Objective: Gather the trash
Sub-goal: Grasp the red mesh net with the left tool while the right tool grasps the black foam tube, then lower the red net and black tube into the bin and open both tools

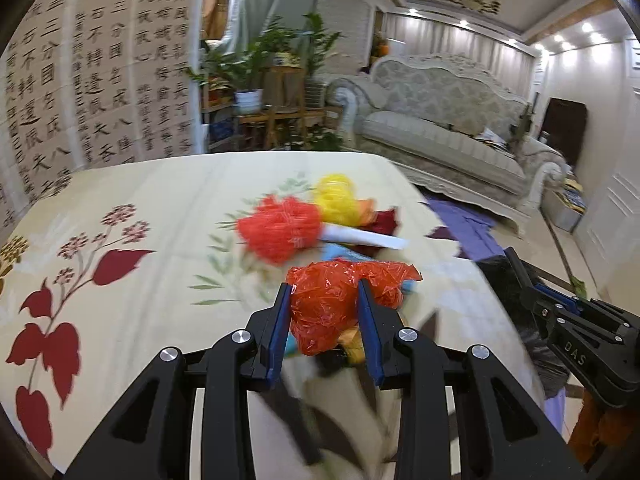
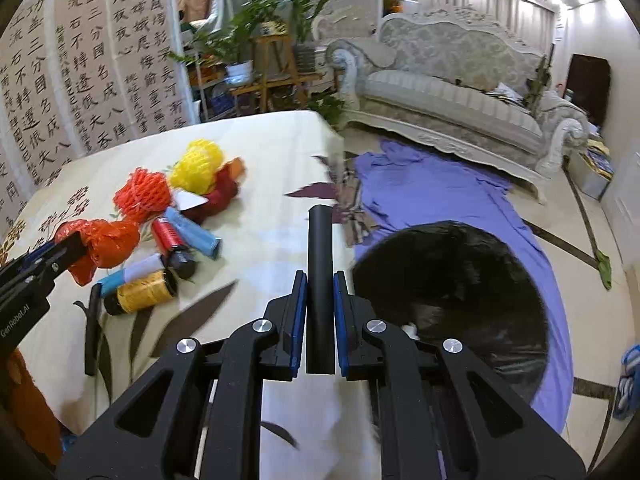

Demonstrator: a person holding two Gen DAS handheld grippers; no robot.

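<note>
My left gripper (image 1: 325, 288) is shut on a crumpled red plastic bag (image 1: 328, 304), held just above the floral tablecloth (image 1: 140, 200); the bag also shows in the right wrist view (image 2: 100, 244). My right gripper (image 2: 320, 276) is shut on a black tube (image 2: 320, 264) that points forward near the table's right edge. On the table lie a red foam net (image 2: 142, 192), a yellow foam net (image 2: 198, 166), a dark red scrap (image 2: 220, 196), a white paper (image 2: 188, 200), a blue roll (image 2: 192, 232), a red spool (image 2: 168, 236) and a yellow spool (image 2: 144, 292).
A black trash bag (image 2: 452, 292) stands open on the floor right of the table, on a purple cloth (image 2: 432, 192). A black strip (image 2: 93, 328) lies near the table's front. A sofa (image 2: 440, 92), plants (image 2: 260, 28) and a calligraphy screen (image 2: 80, 72) stand behind.
</note>
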